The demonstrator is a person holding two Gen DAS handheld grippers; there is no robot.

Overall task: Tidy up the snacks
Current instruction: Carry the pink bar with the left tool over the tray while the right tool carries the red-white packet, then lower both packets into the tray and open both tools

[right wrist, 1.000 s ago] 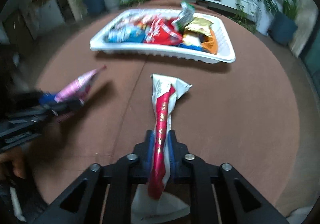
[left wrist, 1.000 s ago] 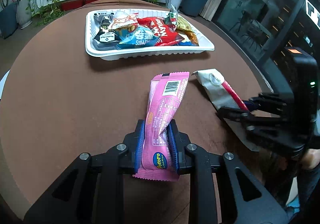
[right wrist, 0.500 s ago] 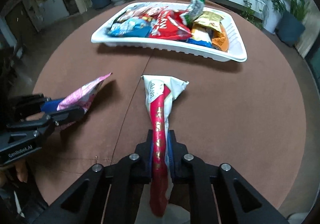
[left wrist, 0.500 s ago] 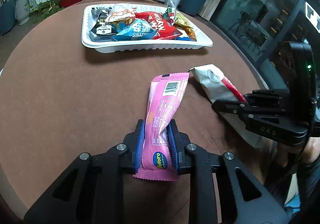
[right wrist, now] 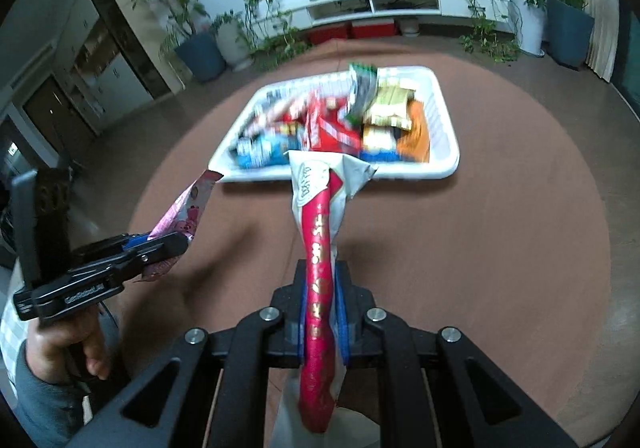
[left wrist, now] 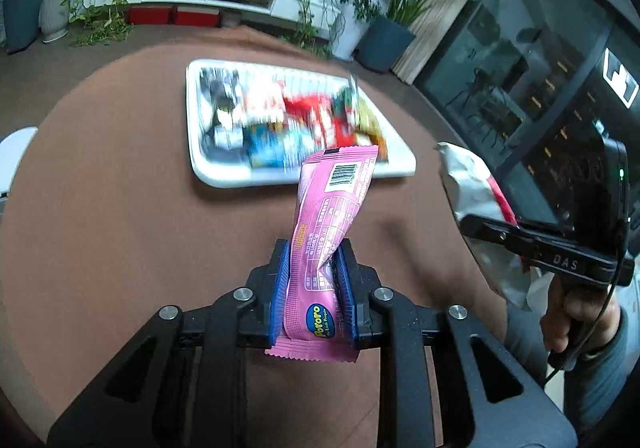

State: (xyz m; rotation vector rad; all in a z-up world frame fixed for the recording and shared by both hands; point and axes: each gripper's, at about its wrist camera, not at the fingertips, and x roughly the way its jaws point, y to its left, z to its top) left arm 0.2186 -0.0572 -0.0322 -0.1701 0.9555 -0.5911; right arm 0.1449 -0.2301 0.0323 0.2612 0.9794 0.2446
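Two hand-held grippers, each loaded, both held above the brown round counter [left wrist: 100, 248].

Left hand-held gripper [left wrist: 313, 290]: blue pads pinching a pink snack pack [left wrist: 328, 244] near its lower end. Pack sticks up toward 12 o'clock, barcode end overlapping the near rim of the white tray [left wrist: 224, 177] in the left wrist view. In the right wrist view the same gripper [right wrist: 160, 244] sits at 9 o'clock, pink pack [right wrist: 186, 211] pointing at the tray's near left corner.

Right hand-held gripper [right wrist: 320, 312]: pads clamped on a red and white snack packet [right wrist: 318, 248], squeezed narrow at the grip, white top end flaring out in front of the tray's near rim [right wrist: 400, 171]. From the left wrist view it's at 3 o'clock [left wrist: 500, 232], packet [left wrist: 472, 183] lifted off the counter.

Tray at 12 o'clock in both views, packed with mixed snack bags [right wrist: 340, 119], motion-blurred: red, blue, gold, orange visible, and a green one standing up at the far side.

Potted plants [right wrist: 200, 47] and a white low shelf [right wrist: 380, 5] behind the counter.
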